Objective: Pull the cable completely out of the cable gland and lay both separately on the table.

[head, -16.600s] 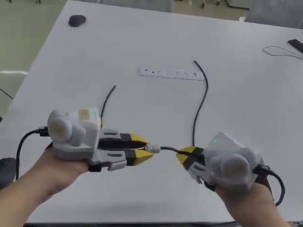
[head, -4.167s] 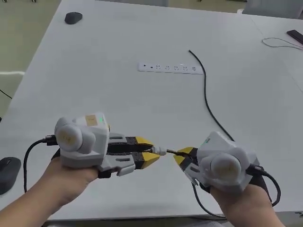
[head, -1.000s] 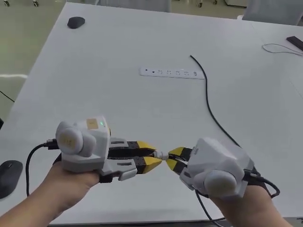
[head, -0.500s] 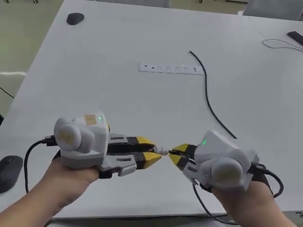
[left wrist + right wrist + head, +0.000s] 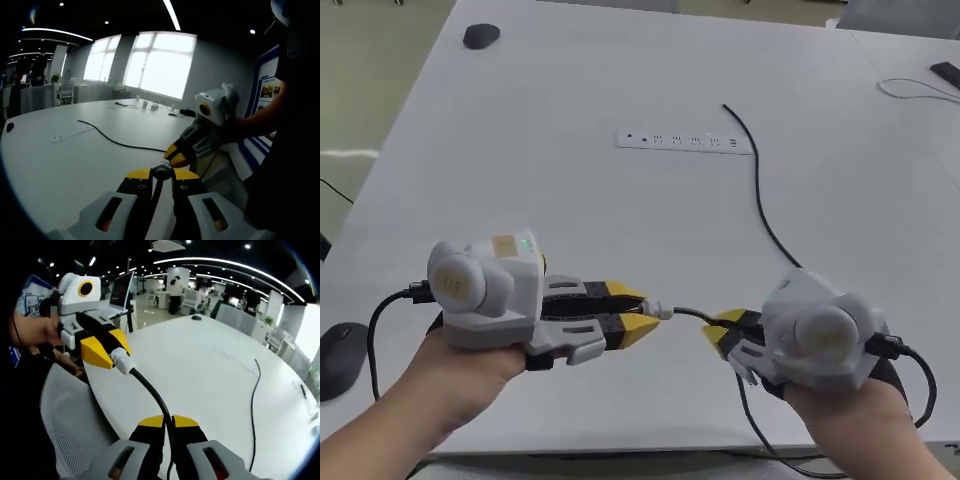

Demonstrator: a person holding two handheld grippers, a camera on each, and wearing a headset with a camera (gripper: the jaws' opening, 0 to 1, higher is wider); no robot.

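Since half a second ago we have drawn our right tongs off toward three o'clock, so more black cable shows between the pairs. Our left tongs are clamped on the white gland, above the table near its six o'clock edge. The right tongs are closed on the cable, which runs into the gland and trails off to twelve o'clock past the power strip.

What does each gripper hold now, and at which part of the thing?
The left gripper is shut on the gland by its body, white end sticking out. The right gripper is shut on the cable, a short way from the gland.
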